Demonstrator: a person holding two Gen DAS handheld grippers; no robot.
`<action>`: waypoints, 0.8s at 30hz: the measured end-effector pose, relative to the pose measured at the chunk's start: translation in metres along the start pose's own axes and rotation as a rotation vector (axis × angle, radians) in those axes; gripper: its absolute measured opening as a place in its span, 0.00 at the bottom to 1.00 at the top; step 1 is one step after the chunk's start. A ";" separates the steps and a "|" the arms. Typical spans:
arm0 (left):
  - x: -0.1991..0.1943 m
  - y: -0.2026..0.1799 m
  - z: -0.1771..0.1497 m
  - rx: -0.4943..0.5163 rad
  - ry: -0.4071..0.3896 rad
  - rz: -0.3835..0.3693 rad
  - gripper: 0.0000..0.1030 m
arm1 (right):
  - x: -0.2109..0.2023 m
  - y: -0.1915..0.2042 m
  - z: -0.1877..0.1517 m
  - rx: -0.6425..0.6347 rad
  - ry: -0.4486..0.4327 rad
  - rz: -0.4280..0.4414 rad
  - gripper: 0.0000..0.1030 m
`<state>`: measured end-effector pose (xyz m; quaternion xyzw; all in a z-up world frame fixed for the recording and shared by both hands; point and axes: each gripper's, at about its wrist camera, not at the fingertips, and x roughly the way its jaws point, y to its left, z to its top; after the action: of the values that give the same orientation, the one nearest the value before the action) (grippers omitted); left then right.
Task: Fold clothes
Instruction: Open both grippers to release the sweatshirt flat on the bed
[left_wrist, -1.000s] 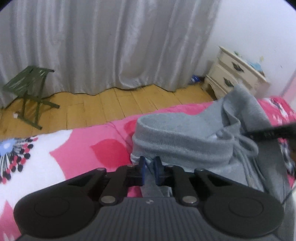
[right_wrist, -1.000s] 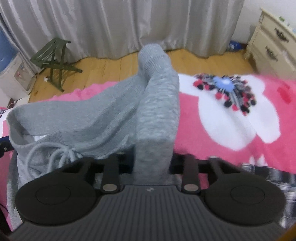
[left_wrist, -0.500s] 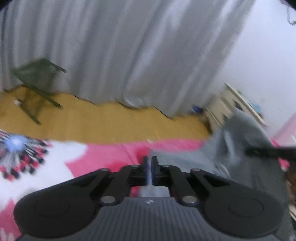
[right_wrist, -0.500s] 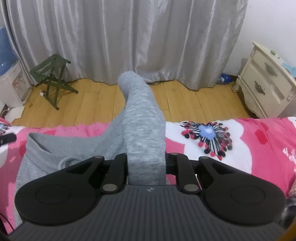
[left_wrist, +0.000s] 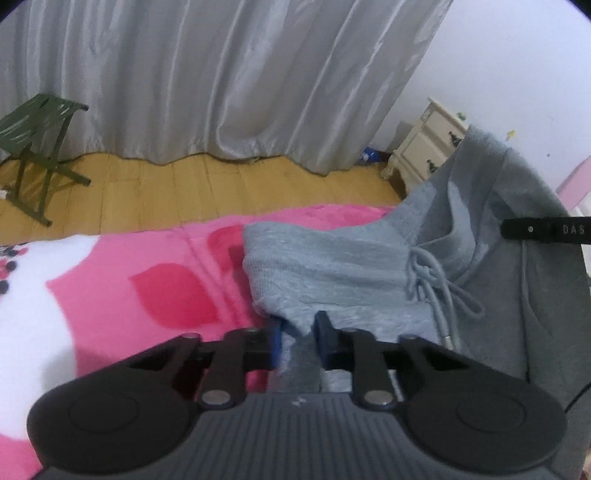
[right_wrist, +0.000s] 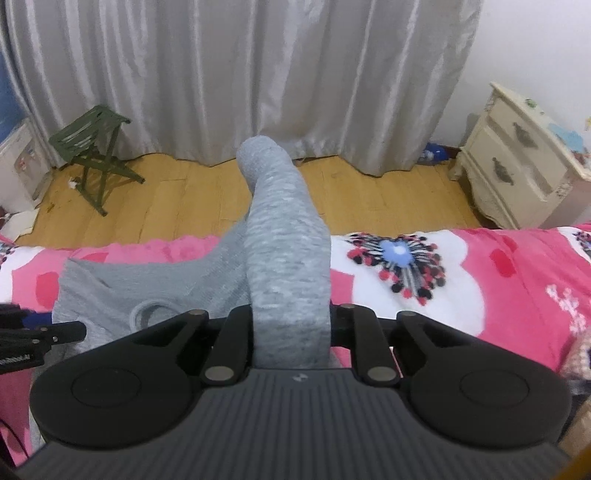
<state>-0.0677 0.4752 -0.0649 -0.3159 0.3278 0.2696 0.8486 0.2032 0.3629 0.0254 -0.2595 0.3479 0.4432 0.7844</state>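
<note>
Soft grey knit sweatpants (left_wrist: 332, 266) lying on pink floral blanket (left_wrist: 147, 288), partly lifting. Left gripper (left_wrist: 297, 341) just closing, pinching near waistband edge; right gripper (right_wrist: 291, 332) clamping ribbed cuff. Limp, light, sagging; gripping seams best.

Both the left gripper (left_wrist: 297, 341) and the right gripper (right_wrist: 291, 325) have ribbed grey bodies, black round-ended linkage arms and silver pivot screws.

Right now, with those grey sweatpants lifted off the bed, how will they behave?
Probably floppy: the grey sweatpants drape over the right gripper and sag to the pink blanket. Likely fairly light, held by pinches. The drawstring dangles loose and may snag.
</note>
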 end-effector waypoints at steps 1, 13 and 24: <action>-0.007 0.001 0.002 -0.015 -0.029 -0.023 0.11 | -0.005 -0.001 0.000 0.007 -0.015 -0.007 0.13; -0.036 0.032 0.014 -0.192 -0.151 0.054 0.12 | -0.009 0.015 0.041 -0.014 -0.127 0.038 0.13; -0.034 0.030 0.025 -0.159 -0.185 0.276 0.45 | 0.056 0.016 0.014 0.067 -0.020 -0.054 0.48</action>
<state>-0.1003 0.5038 -0.0363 -0.3079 0.2663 0.4365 0.8023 0.2143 0.4091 -0.0106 -0.2377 0.3475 0.4126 0.8078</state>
